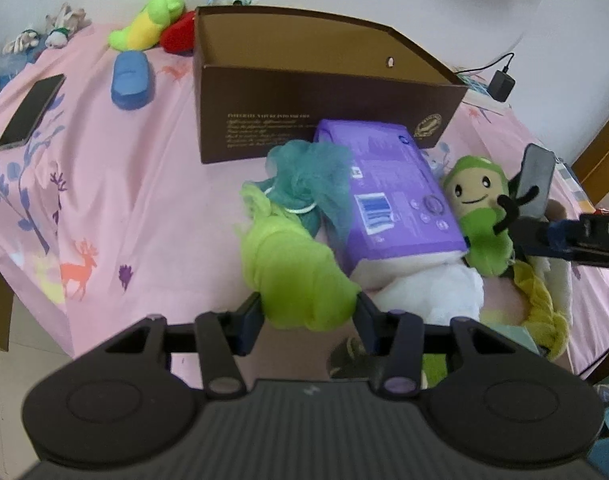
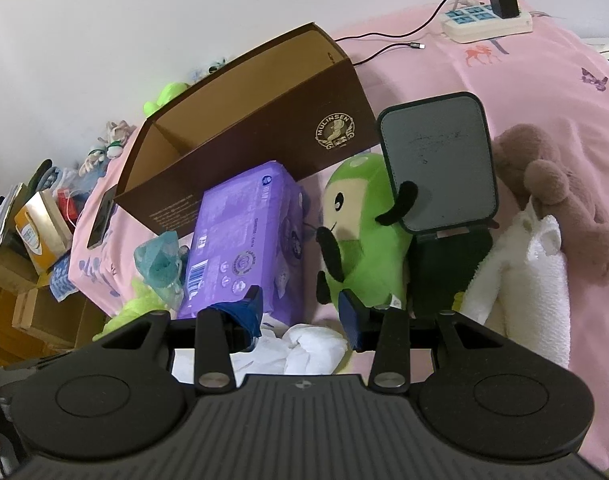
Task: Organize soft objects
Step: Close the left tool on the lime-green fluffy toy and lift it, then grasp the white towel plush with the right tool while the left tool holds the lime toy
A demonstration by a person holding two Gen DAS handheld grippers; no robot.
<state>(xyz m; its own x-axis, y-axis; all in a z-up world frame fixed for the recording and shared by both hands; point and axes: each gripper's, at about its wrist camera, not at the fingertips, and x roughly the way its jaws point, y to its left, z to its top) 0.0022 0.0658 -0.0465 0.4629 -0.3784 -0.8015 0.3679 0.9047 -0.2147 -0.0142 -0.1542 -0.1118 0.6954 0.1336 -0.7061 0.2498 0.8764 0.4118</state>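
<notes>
The brown box (image 1: 328,108) looks empty. My left gripper (image 1: 308,316) clamps the lime mesh sponge (image 1: 292,272). My right gripper (image 2: 300,312) hangs apart, empty.

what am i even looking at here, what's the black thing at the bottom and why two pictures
The black thing is a hand-held two-finger gripper with a fisheye camera on it. A person holds one in each hand, so you get one picture per gripper, each looking along its own fingers.

Both look at a bed with a pink sheet. On it sit an open brown box, a purple pack, a green plush doll and a teal mesh puff.

The left gripper is closed on a lime green soft cloth. The right gripper is open and holds nothing.
</notes>
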